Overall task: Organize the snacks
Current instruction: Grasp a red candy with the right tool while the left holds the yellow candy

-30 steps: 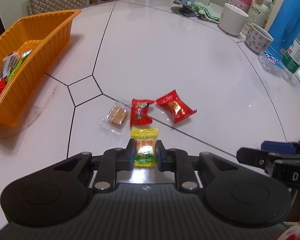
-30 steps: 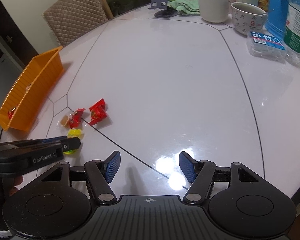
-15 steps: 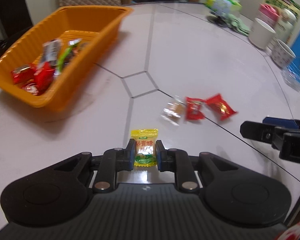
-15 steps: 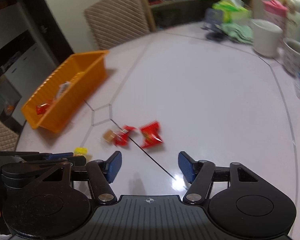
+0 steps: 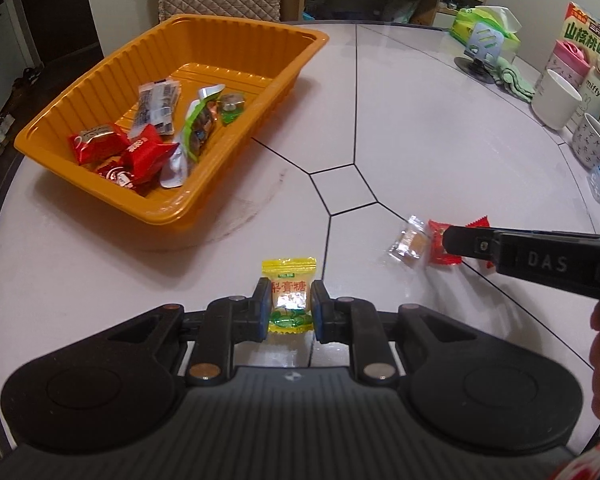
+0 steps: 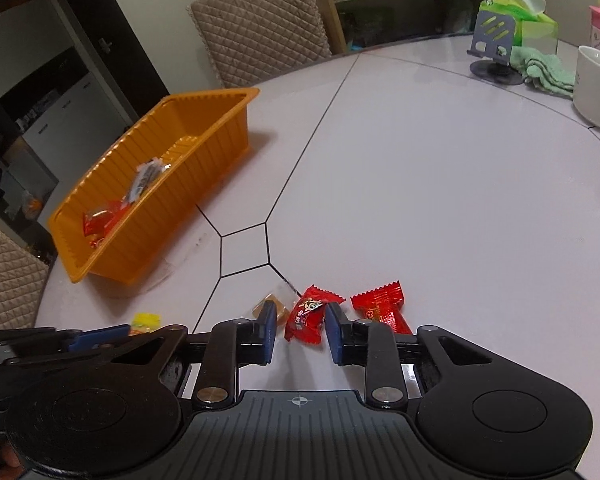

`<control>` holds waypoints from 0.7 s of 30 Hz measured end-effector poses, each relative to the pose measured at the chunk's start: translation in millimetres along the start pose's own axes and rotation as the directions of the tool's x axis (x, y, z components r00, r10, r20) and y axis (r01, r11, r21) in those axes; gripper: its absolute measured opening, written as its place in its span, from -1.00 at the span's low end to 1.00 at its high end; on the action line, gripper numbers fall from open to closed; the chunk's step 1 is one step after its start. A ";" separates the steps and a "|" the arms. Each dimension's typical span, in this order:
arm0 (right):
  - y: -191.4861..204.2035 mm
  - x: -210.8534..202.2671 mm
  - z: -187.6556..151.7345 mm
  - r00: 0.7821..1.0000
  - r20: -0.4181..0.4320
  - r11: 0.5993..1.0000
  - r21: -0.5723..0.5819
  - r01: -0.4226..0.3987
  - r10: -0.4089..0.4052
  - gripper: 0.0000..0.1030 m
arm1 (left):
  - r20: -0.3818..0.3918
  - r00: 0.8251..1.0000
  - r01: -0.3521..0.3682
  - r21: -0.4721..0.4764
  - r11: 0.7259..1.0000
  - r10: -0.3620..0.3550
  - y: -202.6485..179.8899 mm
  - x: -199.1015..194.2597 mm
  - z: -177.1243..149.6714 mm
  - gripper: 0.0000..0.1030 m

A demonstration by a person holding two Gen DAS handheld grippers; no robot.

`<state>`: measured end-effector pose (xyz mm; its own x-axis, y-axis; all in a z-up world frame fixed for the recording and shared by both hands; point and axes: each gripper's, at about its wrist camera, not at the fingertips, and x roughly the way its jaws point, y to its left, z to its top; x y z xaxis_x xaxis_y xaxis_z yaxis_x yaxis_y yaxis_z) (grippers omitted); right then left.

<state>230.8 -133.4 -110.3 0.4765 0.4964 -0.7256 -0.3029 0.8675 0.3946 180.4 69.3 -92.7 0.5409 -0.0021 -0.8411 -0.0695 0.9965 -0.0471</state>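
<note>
while pinched lengthwise in the left tool (image 5: pixel 288 307), yellow candy (image 5: pixel 289 295) pointing forward; right tool (image 6: pixel 300 330) spread.

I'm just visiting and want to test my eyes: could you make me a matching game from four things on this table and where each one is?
1. yellow wrapped candy
2. red snack with cartoon print
3. orange ribbed plastic tray
4. plain white ceramic mug

a. far right of table
b. between the open right tool
c. holds sorted snacks
d. clamped in the left tool

Pairs: 1-d, 2-b, 3-c, 4-a
</note>
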 end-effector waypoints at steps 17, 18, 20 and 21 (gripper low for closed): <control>2.6 13.9 0.0 0.999 -0.018 0.999 -0.001 0.042 -0.042 -0.65 | 0.008 1.000 0.008 -0.015 1.000 -0.008 15.3 -2.6 3.2 -0.64; 3.1 12.4 0.1 0.999 -0.015 0.999 -0.005 0.040 -0.040 -0.69 | 0.008 1.000 0.008 -0.015 1.000 -0.008 15.4 -3.2 3.2 -0.64; 4.4 8.1 0.4 0.999 -0.006 0.999 -0.012 0.039 -0.039 -0.69 | 0.011 1.000 0.008 -0.014 1.000 -0.008 15.5 -4.7 3.3 -0.64; 5.0 6.0 0.5 0.999 -0.001 0.999 -0.016 0.037 -0.037 -0.70 | 0.013 1.000 0.009 -0.015 1.000 -0.008 15.4 -5.5 3.4 -0.64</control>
<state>232.5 -126.1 -112.4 0.4866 0.4635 -0.7405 -0.2982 0.8848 0.3579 179.2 85.0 -87.0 0.5522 -0.0093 -0.8336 -0.0770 0.9951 -0.0622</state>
